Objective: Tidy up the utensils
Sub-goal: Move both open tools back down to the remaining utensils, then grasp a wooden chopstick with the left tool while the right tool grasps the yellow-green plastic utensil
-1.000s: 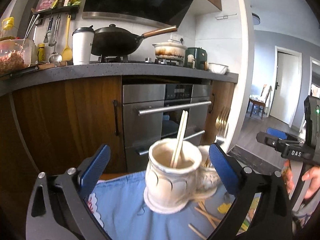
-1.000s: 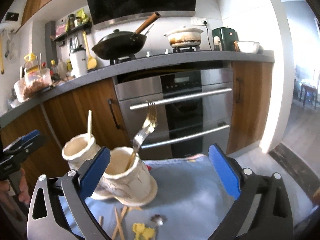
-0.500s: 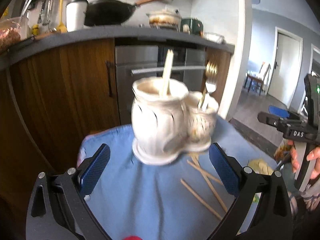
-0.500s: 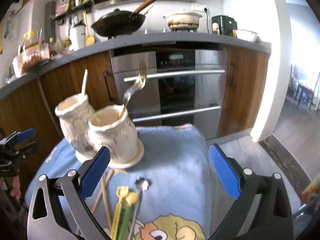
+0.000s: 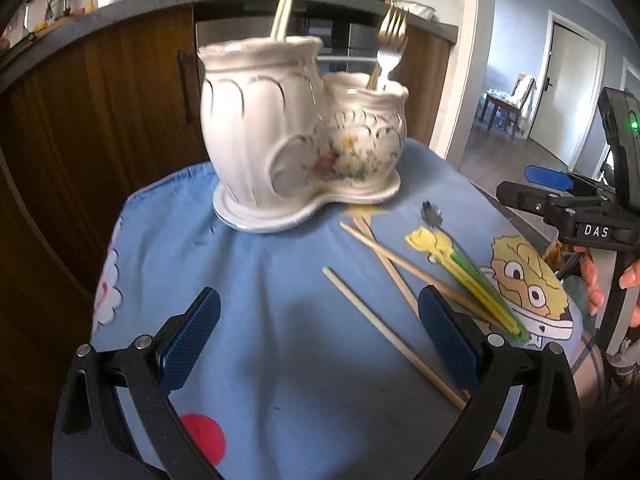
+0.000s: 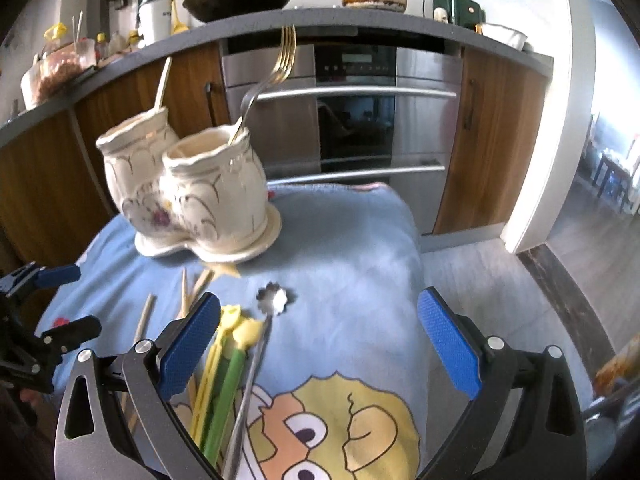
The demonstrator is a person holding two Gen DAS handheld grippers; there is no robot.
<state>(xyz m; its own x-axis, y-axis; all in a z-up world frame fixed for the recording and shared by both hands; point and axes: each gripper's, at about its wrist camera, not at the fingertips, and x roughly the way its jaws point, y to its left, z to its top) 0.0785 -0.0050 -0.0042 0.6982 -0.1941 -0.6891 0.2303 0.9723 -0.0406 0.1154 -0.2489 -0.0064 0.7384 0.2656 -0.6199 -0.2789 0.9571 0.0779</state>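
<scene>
At lower left of the left wrist view, left gripper (image 5: 318, 338) spread wide, empty, above the blue cloth (image 5: 248, 288). Up at centre, white twin-cup holder (image 5: 296, 136) standing upright on that cloth, with chopsticks (image 5: 281, 12) poking from the bigger left cup and a fork (image 5: 387, 48) from the smaller right one. Right of centre, loose chopsticks (image 5: 384, 324) scattered flat, just beside yellow-green sticks (image 5: 472, 280) and a flower-headed spoon (image 5: 431, 213). At far right edge, right gripper (image 5: 560, 192), also seen spread wide and empty in its own view (image 6: 318, 338), low over the cloth (image 6: 352, 248); holder (image 6: 192, 188) at upper left there, fork (image 6: 276, 68) leaning out, spoon (image 6: 273, 300) near centre.
</scene>
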